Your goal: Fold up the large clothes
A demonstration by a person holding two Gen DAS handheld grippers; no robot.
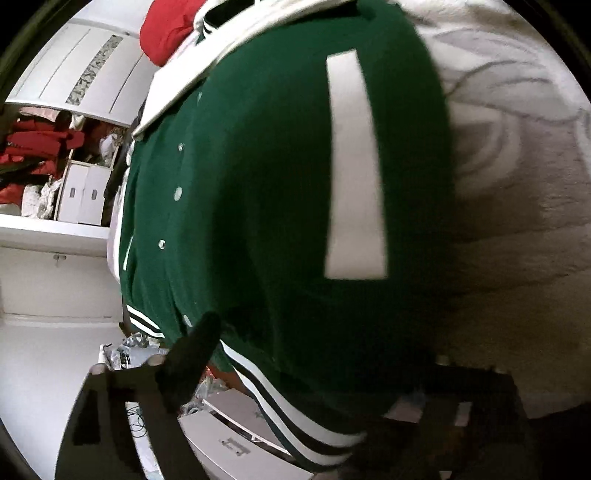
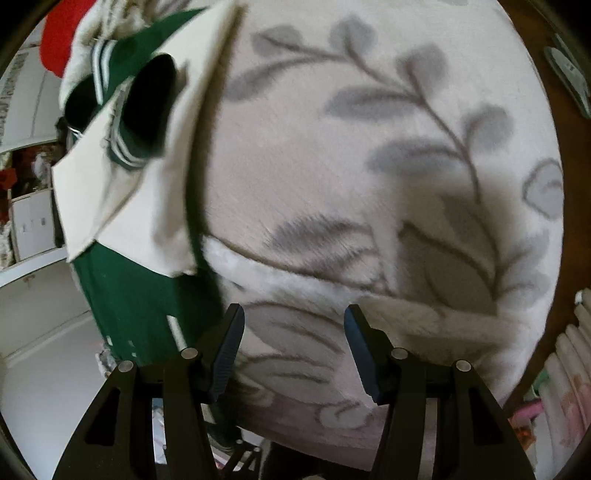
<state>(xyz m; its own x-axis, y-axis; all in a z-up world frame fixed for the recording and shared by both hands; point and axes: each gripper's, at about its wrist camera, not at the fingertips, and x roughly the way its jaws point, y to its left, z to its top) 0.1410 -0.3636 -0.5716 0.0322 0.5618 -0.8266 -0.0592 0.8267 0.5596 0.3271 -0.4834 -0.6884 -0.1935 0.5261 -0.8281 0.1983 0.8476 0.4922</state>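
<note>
A green varsity jacket (image 1: 266,221) with snap buttons, a white pocket stripe (image 1: 354,166) and a striped hem lies on a white leaf-patterned blanket (image 1: 517,147). It fills the left wrist view. Only one finger (image 1: 192,354) of my left gripper shows, at the jacket's hem; the other is hidden under the cloth. In the right wrist view the jacket (image 2: 140,288) lies at left with its cream sleeves (image 2: 122,192) folded over it. My right gripper (image 2: 293,325) is open and empty over the blanket (image 2: 369,166), just right of the jacket.
A red garment (image 1: 170,29) lies at the far end of the bed. A white wardrobe (image 1: 74,74) with red clothes and white boxes (image 1: 85,195) stands to the left. A white drawer unit (image 1: 229,435) is below the bed edge. A dark wooden bed frame (image 2: 532,110) runs along the right.
</note>
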